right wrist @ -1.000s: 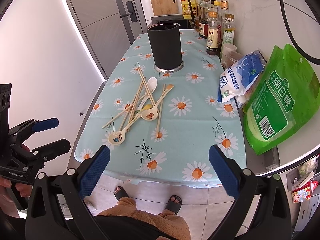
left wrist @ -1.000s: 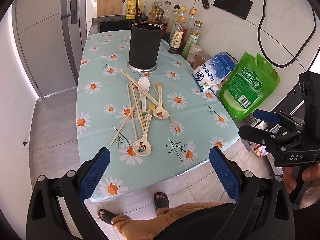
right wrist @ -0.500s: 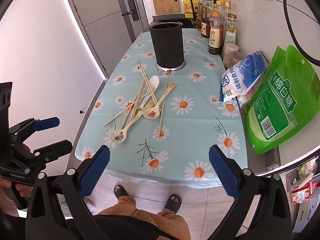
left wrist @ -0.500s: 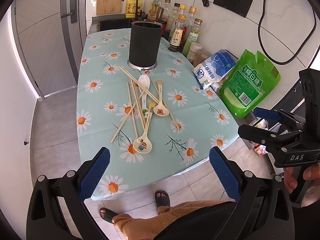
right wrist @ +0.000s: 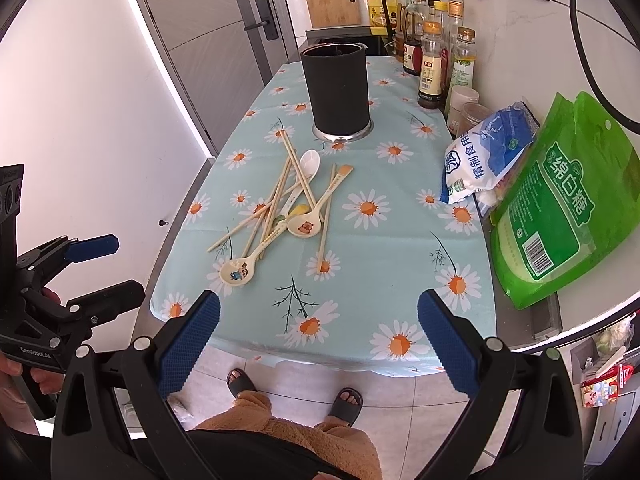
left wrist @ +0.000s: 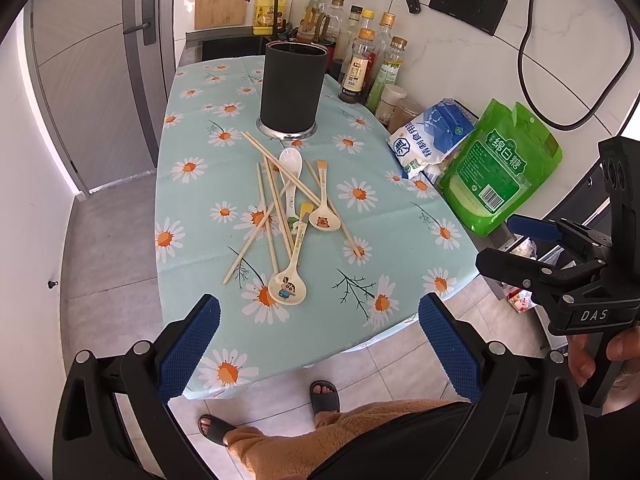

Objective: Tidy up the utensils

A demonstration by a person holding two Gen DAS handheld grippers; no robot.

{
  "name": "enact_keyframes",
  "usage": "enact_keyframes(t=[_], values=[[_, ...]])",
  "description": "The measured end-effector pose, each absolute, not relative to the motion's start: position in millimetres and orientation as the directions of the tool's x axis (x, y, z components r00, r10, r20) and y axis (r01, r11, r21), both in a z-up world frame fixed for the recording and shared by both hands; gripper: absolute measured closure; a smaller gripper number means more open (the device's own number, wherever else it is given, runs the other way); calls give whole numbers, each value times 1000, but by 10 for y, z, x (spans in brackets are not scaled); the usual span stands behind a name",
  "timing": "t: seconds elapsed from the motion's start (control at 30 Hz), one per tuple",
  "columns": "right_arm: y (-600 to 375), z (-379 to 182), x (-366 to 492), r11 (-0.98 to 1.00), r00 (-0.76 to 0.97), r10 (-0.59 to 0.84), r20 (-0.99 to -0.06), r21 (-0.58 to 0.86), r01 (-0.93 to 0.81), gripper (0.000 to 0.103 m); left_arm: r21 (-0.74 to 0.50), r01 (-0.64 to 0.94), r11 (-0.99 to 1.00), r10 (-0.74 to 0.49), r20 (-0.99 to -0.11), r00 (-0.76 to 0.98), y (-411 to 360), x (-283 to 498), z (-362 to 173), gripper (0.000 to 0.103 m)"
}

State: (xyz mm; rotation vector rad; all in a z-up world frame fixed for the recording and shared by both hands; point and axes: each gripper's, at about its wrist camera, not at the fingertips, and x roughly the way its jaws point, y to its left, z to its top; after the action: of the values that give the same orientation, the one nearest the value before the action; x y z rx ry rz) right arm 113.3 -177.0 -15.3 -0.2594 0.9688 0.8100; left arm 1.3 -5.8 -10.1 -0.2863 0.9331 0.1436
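Observation:
A pile of wooden chopsticks point(left wrist: 267, 216) point(right wrist: 276, 200) and three spoons lies mid-table: a white spoon point(left wrist: 290, 164) point(right wrist: 310, 162), a bear spoon point(left wrist: 325, 220) point(right wrist: 306, 226) and a cartoon-boy spoon point(left wrist: 287, 288) point(right wrist: 237, 271). A tall black utensil holder point(left wrist: 291, 84) point(right wrist: 339, 88) stands upright behind them. My left gripper point(left wrist: 318, 344) is open and empty, held off the table's near edge; it also shows in the right wrist view point(right wrist: 106, 266). My right gripper point(right wrist: 318, 344) is open and empty, also near that edge, and shows in the left wrist view point(left wrist: 516, 246).
The table carries a daisy-print cloth point(left wrist: 192, 200) point(right wrist: 400, 240). A blue-white bag point(left wrist: 430, 136) point(right wrist: 486, 152) and a green bag point(left wrist: 498, 168) point(right wrist: 560, 208) lie at the right. Several bottles point(left wrist: 360, 68) point(right wrist: 434, 64) stand at the back by the wall. My feet point(right wrist: 296, 392) stand below the near edge.
Both grippers have moved slightly forward toward the table, so the utensils sit a little nearer in both views. Nothing on the table has moved.

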Motion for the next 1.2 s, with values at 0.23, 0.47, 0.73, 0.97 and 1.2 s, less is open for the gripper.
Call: enact_keyframes(t=[0.23,0.47,0.73,0.97,1.2], values=[[-1753,-145,1141,680,306,495,-813,143,-719,5,-184,-255,949,2,-807,591,-45,13,-96,6],[-1748,-183,1239,661,281,505,-816,156,-734,5,-179,-280,943,19,-813,583,-37,61,-78,6],[-1746,-240,1427,619,211,533,-819,207,-758,5,-221,-320,921,0,-823,568,2,141,-108,6],[-1573,-195,1590,582,190,564,-804,224,-781,5,-267,-321,909,-39,-821,570,93,247,-153,6],[-1256,-234,1765,584,187,557,-809,221,-781,12,-297,-301,906,-76,-814,576,342,342,-296,7]])
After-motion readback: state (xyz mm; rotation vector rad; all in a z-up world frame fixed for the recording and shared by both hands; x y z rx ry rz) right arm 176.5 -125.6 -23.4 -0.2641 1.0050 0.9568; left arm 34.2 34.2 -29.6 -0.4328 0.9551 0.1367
